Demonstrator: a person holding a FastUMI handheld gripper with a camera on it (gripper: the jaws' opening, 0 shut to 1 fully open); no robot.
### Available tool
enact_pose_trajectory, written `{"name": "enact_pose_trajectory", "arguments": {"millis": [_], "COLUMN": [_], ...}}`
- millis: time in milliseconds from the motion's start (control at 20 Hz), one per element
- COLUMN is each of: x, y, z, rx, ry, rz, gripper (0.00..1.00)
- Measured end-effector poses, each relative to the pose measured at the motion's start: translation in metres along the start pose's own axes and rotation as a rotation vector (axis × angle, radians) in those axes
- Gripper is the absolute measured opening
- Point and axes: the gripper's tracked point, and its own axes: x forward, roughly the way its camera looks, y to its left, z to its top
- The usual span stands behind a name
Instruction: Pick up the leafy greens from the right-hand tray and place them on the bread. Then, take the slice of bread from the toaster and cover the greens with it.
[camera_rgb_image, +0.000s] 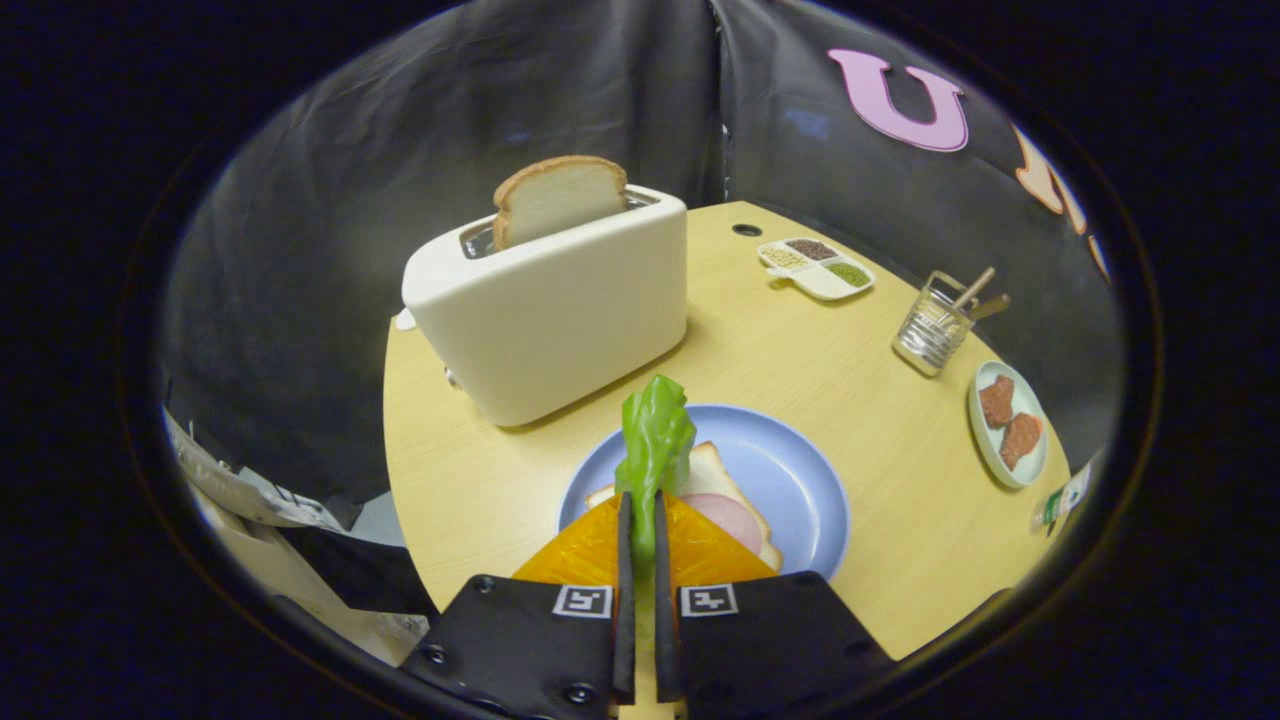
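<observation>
1. greens (655, 440) are pinched between the fingers of the tool (640, 530), leaf standing up just above the bread (722, 488) on the blue plate (800, 470).
2. lower until the leaf lies flat across the pink ham (728, 518) — not off the crust edge.
3. let go only once it rests, then back straight out.
4. toaster (560, 310) slice (558, 198) waits beyond — leave room to reach it.

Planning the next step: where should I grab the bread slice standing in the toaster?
With the hand-held gripper shut on the leafy greens, free it first. Then take the bread slice by its rounded top, coming from above the toaster: it stands upright, faces exposed, lower part in the slot.
</observation>
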Motion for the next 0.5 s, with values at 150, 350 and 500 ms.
{"name": "enact_pose_trajectory", "arguments": {"millis": [150, 350, 500], "x": [0.011, 0.018, 0.016], "y": [-0.007, -0.015, -0.018], "z": [-0.007, -0.007, -0.005], "rx": [0.005, 0.02, 0.027], "ry": [0.036, 0.045, 0.038], "rz": [-0.019, -0.045, -0.065], "gripper": [0.11, 0.43, 0.66]}}
